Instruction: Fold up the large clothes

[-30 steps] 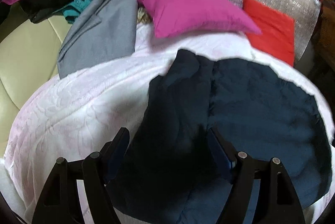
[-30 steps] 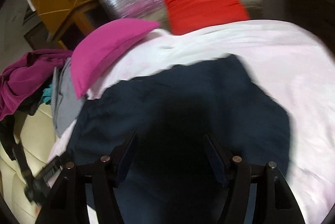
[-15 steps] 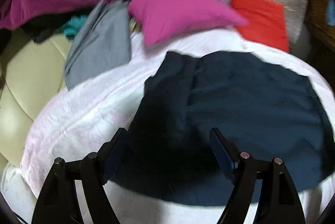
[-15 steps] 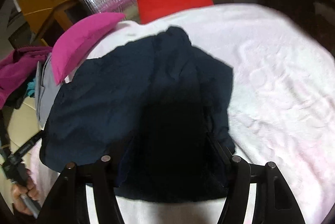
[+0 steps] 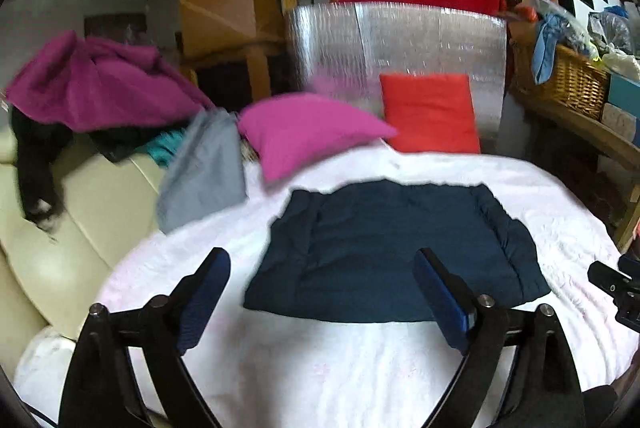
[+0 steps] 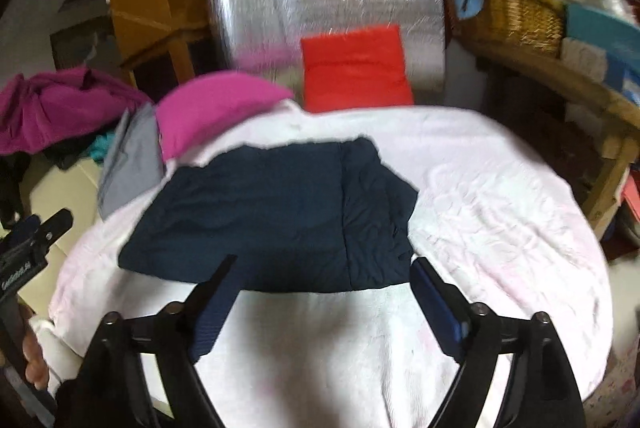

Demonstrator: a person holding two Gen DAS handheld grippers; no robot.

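Observation:
A navy garment point(image 5: 392, 248) lies folded into a flat rectangle on the white bedspread point(image 5: 320, 368), its side edges turned in. My left gripper point(image 5: 322, 260) hovers above and short of its near edge, jaws opening wide, nothing between the blue pads point(image 5: 204, 292). My right gripper point(image 6: 324, 262) hangs likewise over the near edge of the navy garment point(image 6: 272, 220), jaws opening and empty. The right gripper point(image 5: 616, 284) also shows at the right edge of the left wrist view. In the right wrist view the left gripper point(image 6: 28, 248) shows at the left edge, with the hand point(image 6: 32, 360) holding it.
A magenta pillow point(image 5: 308, 132), a red cushion point(image 5: 430, 112) and a silver foil panel point(image 5: 392, 40) stand behind the garment. A grey garment point(image 5: 204, 168) and a magenta clothes pile point(image 5: 92, 80) lie on the cream sofa point(image 5: 80, 228) at left. A wicker basket point(image 5: 568, 80) sits on a wooden rail at right.
Both grippers have drawn back and up from the navy garment and their jaws have widened. The garment, which filled the space between the fingers, now lies flat ahead of them.

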